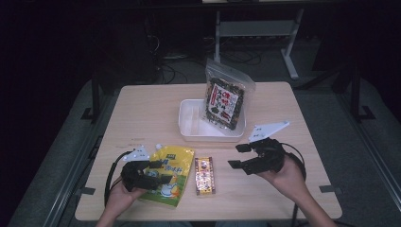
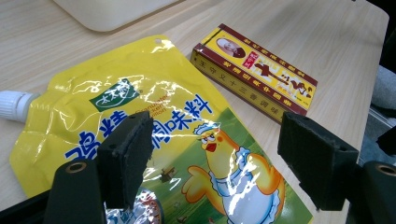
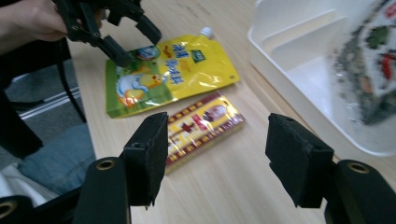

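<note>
A yellow spouted pouch [image 1: 177,163] with a cartoon chicken lies flat near the table's front left. My left gripper [image 1: 161,172] hovers open over its near end, and the left gripper view has the pouch [image 2: 154,107] under the spread jaws [image 2: 219,161]. To the right of the pouch lies a small red-and-yellow box [image 1: 204,176] [image 2: 257,70]. My right gripper [image 1: 237,156] stands open to the right of that box with nothing between its fingers. In the right gripper view the box [image 3: 201,123] lies ahead of the jaws [image 3: 217,156], with the pouch [image 3: 187,70] and the left gripper [image 3: 130,39] beyond.
A white divided tray [image 1: 189,123] [image 3: 280,51] sits at the table's middle back. A clear bag of dark snack mix [image 1: 225,97] [image 3: 369,70] leans in its right side. Bare wood surrounds the tray, and the table's front edge is close to both hands.
</note>
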